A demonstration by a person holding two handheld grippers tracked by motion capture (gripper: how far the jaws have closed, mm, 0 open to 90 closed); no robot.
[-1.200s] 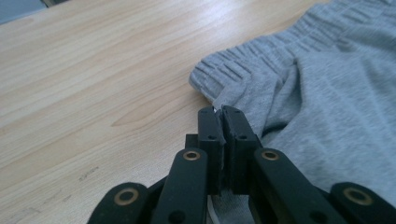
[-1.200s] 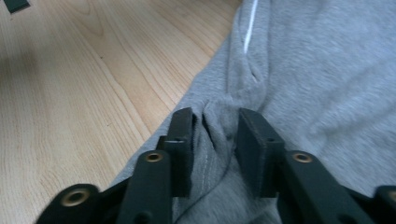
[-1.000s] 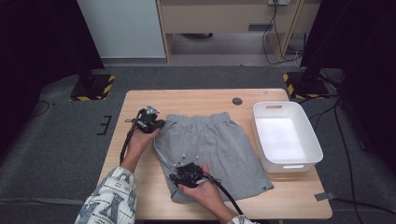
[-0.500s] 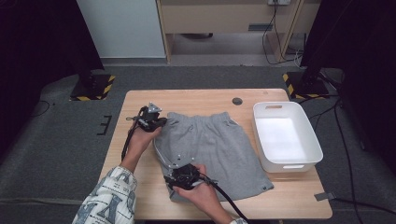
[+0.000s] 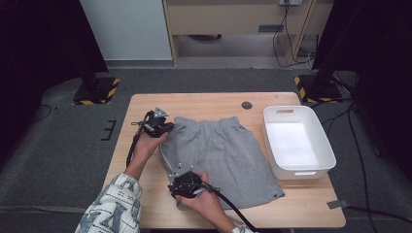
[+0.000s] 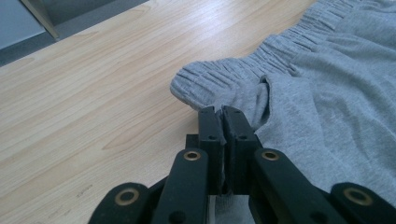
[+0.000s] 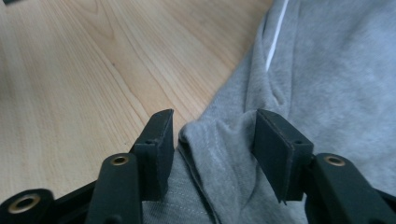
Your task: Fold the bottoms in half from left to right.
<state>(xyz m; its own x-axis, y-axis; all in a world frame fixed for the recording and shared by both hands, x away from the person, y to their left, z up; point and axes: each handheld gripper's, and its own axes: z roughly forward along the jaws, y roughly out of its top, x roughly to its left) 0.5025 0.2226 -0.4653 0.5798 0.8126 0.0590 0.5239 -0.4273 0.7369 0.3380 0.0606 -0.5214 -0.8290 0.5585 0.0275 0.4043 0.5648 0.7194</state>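
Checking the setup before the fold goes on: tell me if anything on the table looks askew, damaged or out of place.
Nothing is damaged or spilled. The grey shorts lie slightly askew on the table, with the hem corner bunched between the jaws of the right gripper. The white bin sits squarely at the right.

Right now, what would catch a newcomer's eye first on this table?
Grey shorts lie spread across the middle of the wooden table, with an empty white bin to their right. The left gripper pinches the waistband corner, while the right gripper, jaws apart, straddles the hem corner nearest the person.
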